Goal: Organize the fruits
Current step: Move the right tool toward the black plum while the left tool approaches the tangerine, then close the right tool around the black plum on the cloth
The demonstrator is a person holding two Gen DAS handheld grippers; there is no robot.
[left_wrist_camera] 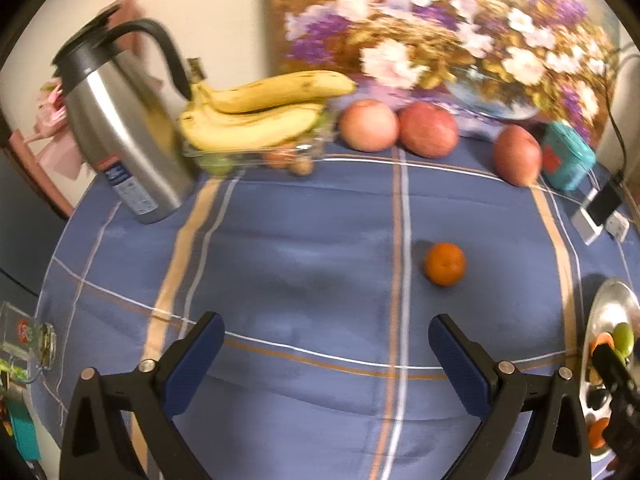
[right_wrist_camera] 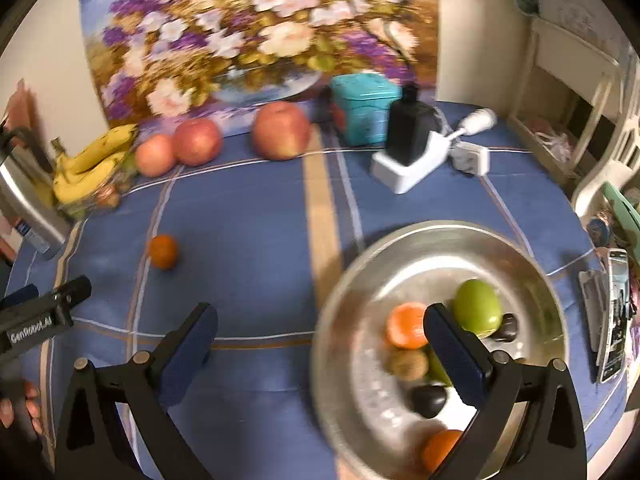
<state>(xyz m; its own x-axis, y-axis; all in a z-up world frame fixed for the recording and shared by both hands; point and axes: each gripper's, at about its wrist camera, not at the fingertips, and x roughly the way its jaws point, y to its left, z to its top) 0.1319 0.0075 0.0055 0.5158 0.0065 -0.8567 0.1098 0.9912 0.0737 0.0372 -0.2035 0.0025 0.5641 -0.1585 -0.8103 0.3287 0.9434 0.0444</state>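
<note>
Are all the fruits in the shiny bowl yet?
Not yet. The metal bowl already holds a green fruit and an orange. Both grippers, left and right, are open and empty. One orange waits on the tablecloth; apples and bananas sit at the back.

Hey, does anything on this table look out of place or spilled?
Nothing spilled. One small orange sits alone on the blue tablecloth, apart from the metal bowl holding the other small fruit. Both claws are open.

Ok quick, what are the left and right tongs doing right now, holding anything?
Left tongs: open, empty, above the cloth with the orange ahead.
Right tongs: open, empty, one finger over the metal plate.
</note>
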